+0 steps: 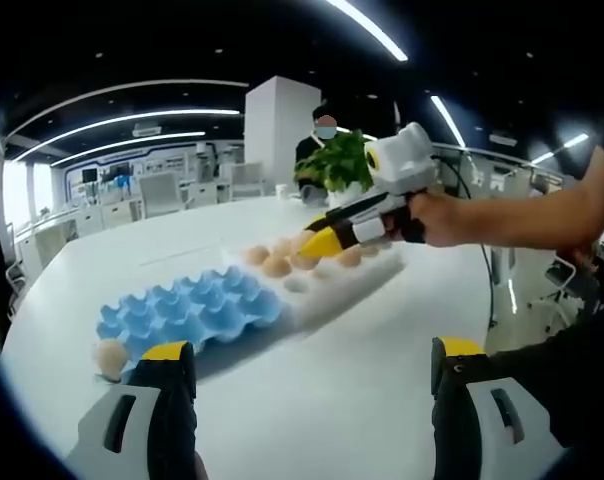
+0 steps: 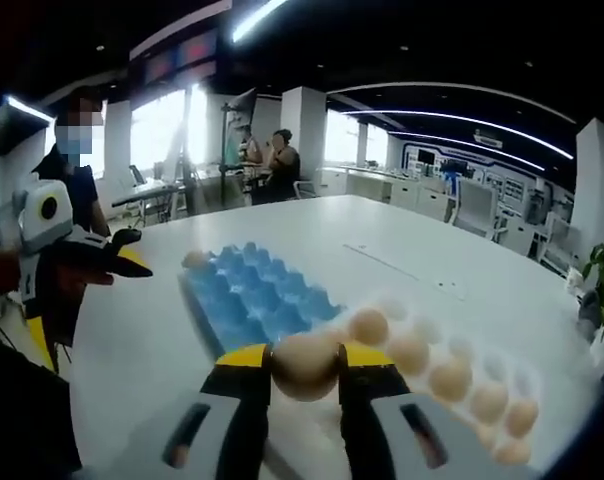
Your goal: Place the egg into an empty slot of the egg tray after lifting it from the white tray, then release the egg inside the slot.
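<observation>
An open-plan office is seen behind a large white table. On it lie the blue egg tray, with one egg at a corner, and beside it the white tray of eggs. The left gripper is held wide open and empty. An egg is clamped in the right gripper above the white tray; carrying to an empty blue slot is judged next.
</observation>
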{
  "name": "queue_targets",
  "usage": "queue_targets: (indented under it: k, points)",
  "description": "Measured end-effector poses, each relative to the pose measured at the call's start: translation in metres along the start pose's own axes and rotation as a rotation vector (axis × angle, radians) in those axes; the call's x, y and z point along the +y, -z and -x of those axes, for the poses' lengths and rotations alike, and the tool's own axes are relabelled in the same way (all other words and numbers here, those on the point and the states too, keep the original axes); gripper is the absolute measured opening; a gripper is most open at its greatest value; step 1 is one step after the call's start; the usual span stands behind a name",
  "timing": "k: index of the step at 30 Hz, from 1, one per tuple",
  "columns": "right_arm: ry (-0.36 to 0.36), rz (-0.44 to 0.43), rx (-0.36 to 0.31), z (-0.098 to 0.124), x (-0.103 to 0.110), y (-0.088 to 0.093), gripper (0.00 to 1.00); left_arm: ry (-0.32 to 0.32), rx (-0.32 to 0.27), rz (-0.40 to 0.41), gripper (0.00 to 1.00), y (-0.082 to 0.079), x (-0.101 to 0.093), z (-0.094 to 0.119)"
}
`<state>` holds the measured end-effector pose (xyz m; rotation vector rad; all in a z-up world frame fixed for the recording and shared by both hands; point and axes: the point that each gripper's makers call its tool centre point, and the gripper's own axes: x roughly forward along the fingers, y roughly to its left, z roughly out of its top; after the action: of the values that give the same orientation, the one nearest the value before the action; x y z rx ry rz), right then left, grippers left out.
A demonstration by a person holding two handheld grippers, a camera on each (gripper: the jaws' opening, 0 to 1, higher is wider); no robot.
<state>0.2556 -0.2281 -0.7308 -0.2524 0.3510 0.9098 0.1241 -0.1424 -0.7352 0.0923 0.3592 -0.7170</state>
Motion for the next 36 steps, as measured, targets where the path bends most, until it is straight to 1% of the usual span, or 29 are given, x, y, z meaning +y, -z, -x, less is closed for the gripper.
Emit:
queue_targets:
  k: [3, 10, 13, 17, 18, 21, 32, 36]
  points:
    - [-0.010, -0.001, -0.002, -0.004, 0.005, -0.002, 0.26, -0.003, -0.017, 0.017, 1.00, -0.001, 0.002, 0.003]
    - [-0.029, 0.004, -0.007, -0.013, 0.015, -0.008, 0.26, -0.023, -0.005, 0.015, 1.00, 0.003, 0.009, 0.008]
    - [-0.040, 0.005, -0.017, -0.017, 0.019, -0.012, 0.26, -0.039, -0.006, 0.021, 1.00, 0.005, 0.015, 0.013]
    - [-0.049, 0.000, -0.025, -0.024, 0.024, -0.014, 0.26, -0.068, 0.007, 0.032, 1.00, 0.010, 0.022, 0.018]
    - [-0.052, -0.002, -0.026, -0.025, 0.025, -0.014, 0.26, -0.088, 0.006, 0.043, 1.00, 0.011, 0.027, 0.020]
    - [-0.059, -0.002, -0.028, -0.030, 0.029, -0.016, 0.26, -0.102, -0.006, 0.063, 1.00, 0.011, 0.032, 0.025]
    - [-0.102, 0.013, -0.033, -0.050, 0.048, -0.023, 0.26, -0.139, 0.009, 0.046, 1.00, 0.015, 0.043, 0.039]
    - [-0.116, 0.019, -0.036, -0.055, 0.055, -0.028, 0.26, -0.157, 0.002, 0.062, 1.00, 0.017, 0.049, 0.045]
